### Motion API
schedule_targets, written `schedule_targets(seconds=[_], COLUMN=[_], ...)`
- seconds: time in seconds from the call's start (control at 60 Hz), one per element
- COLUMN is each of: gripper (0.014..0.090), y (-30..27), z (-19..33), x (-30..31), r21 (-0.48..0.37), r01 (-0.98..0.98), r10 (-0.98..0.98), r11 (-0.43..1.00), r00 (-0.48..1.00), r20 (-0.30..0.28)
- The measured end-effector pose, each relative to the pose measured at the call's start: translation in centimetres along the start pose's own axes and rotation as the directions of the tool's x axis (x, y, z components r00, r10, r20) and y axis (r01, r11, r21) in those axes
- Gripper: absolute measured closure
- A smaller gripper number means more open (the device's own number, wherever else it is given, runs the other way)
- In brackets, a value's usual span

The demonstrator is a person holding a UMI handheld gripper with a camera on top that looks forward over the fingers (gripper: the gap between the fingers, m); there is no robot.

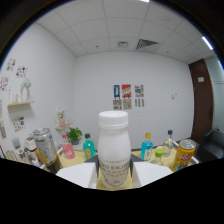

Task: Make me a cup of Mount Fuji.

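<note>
A white plastic bottle (113,145) with a white screw cap and gold lettering on its label stands upright between my two fingers. Both fingers (79,175) press against its lower sides, so my gripper (114,169) is shut on it. The bottle's base is hidden below the fingers. Around and beyond it on the table stand a silver can (45,145) off to the left, an orange can (184,154) off to the right, a teal bottle (88,147) and a blue bottle (146,147).
A pink bottle (67,150), a small green-capped bottle (159,155) and a clear bottle (169,142) also stand among the drinks. A potted plant (75,134) sits behind them. Posters (127,96) hang on the far white wall, with a dark door (202,100) at right.
</note>
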Motion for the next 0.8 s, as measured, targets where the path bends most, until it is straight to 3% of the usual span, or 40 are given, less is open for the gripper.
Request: schedule_targets(seconds=[0.15,0.267,0.633,0.8], gripper=[0.0564,0.0564,0.0566,0.0566], y=[-2.0,0.2,23.1,30.5], z=[-4.5,-7.2,-8.1,-6.4], x=[1.3,3.4,9.6,11.4], r21=[0.072,0.081,-0.160,-0.233], r01=[0.004,0.013,-0.047,-0.025], r10=[-0.005,-0.012,0.044,0.016], r11=[0.997,0.997,0.986,0.972], r00=[1.000,1.000,0.999,0.999], r20=[0.011,-0.005,-0.027,-0.039])
